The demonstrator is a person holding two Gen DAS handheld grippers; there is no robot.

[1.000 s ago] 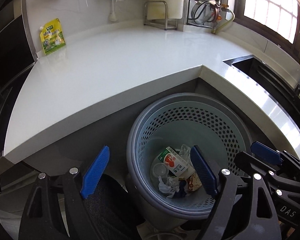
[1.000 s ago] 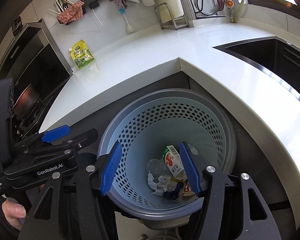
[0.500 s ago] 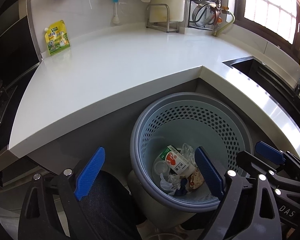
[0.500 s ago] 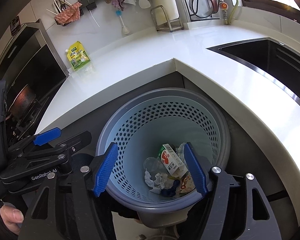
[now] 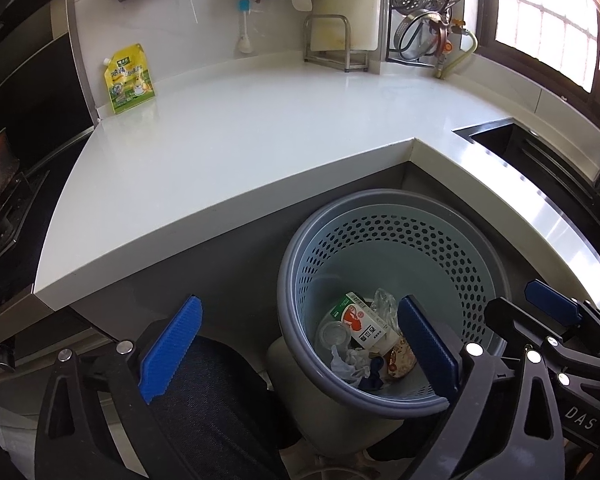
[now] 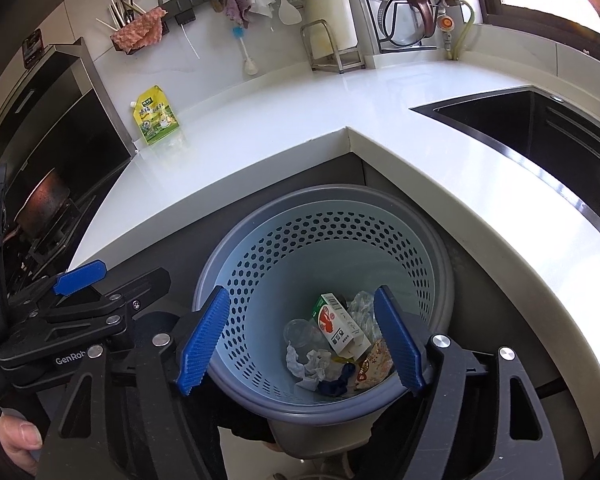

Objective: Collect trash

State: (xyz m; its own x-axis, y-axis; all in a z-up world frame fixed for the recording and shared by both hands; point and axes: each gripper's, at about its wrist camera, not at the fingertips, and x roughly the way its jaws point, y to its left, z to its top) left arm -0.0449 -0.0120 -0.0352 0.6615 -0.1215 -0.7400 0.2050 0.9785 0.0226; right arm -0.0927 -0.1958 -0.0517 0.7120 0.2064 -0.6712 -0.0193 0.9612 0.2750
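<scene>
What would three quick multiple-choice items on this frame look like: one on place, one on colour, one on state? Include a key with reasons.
1. Where does the yellow-green pouch stand?
A. in the sink
B. on the countertop against the back wall
C. in the basket

2. What colour are the pads on both grippers' jaws?
A. blue
B. red
C. white

3. What is the state of the right gripper?
A. shut on the milk carton
B. shut, holding nothing
C. open, holding nothing

Key:
1 B, the pouch leans at the wall on the white counter, near the stove.
2 A, blue ribbed pads show on the right gripper and on the left gripper.
3 C, its jaws stand wide apart above the trash basket, while the milk carton lies at the bottom with other trash.
</scene>
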